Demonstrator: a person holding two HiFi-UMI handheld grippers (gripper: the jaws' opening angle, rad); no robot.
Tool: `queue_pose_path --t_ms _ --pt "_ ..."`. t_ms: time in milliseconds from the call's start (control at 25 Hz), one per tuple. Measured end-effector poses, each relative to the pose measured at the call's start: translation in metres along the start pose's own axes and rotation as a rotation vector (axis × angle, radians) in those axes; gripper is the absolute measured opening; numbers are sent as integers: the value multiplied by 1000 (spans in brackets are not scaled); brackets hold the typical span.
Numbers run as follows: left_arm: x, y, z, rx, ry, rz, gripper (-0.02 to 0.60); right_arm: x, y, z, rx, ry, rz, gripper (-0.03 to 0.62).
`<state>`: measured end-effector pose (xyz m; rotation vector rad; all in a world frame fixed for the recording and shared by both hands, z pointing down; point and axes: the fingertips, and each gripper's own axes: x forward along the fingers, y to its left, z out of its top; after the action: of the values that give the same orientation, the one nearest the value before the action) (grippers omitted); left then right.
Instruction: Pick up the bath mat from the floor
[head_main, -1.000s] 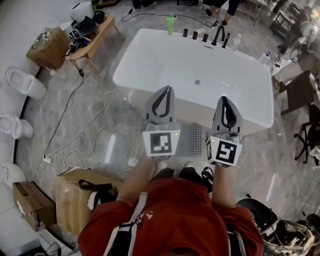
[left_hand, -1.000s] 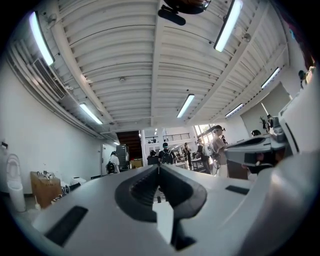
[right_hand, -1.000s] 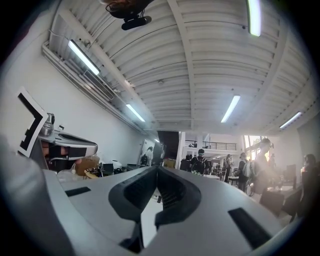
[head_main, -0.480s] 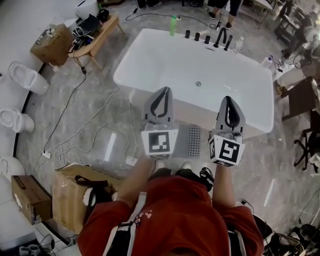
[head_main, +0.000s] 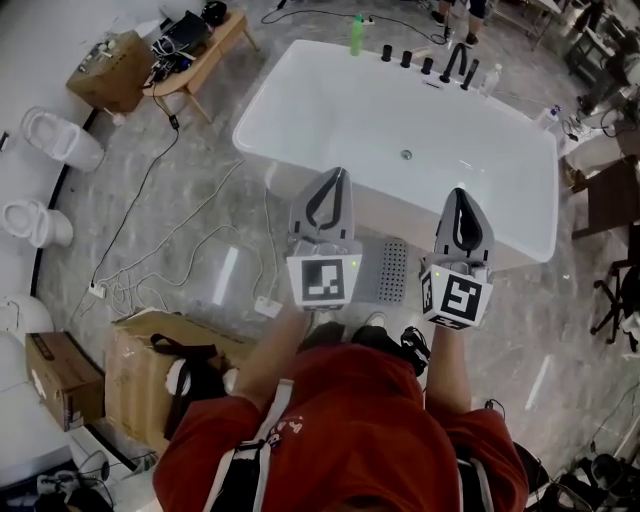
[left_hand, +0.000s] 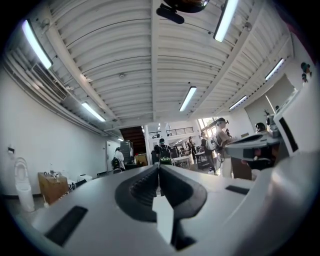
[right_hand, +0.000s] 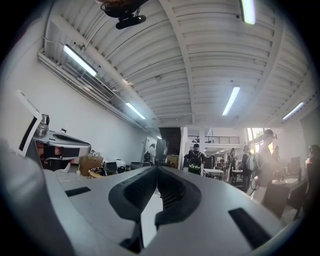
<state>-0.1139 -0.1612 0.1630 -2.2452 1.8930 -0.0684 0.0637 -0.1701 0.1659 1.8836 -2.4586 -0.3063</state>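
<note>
Both forearms reach forward side by side, holding the left gripper and right gripper level (jaws closed together, empty) above the grey bath mat lying on the floor beside the bathtub.

The bathtub looks glossy and smooth, the floor polished stone — the cardboard box matt.

Ceiling strip lights give bright, even light and soft shadows. The white bathtub glares mildly. Both gripper views curve strongly, darkening to black at their round edges.
</note>
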Motion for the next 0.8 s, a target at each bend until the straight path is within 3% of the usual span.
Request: queue_pose_path --t_ms 280,480,560,800 --pt "-4 3 -34 28 73 -9 16 6 15 -21 17 41 35 12" --pt "-10 10 -59 -39 147 14 17 7 23 -53 38 110 59 12" --pt "-8 12 -69 -32 160 18 15 10 26 -66 40 131 69 12" --pt "-7 17 -124 -25 242 19 16 20 35 -114 39 193 92 12"
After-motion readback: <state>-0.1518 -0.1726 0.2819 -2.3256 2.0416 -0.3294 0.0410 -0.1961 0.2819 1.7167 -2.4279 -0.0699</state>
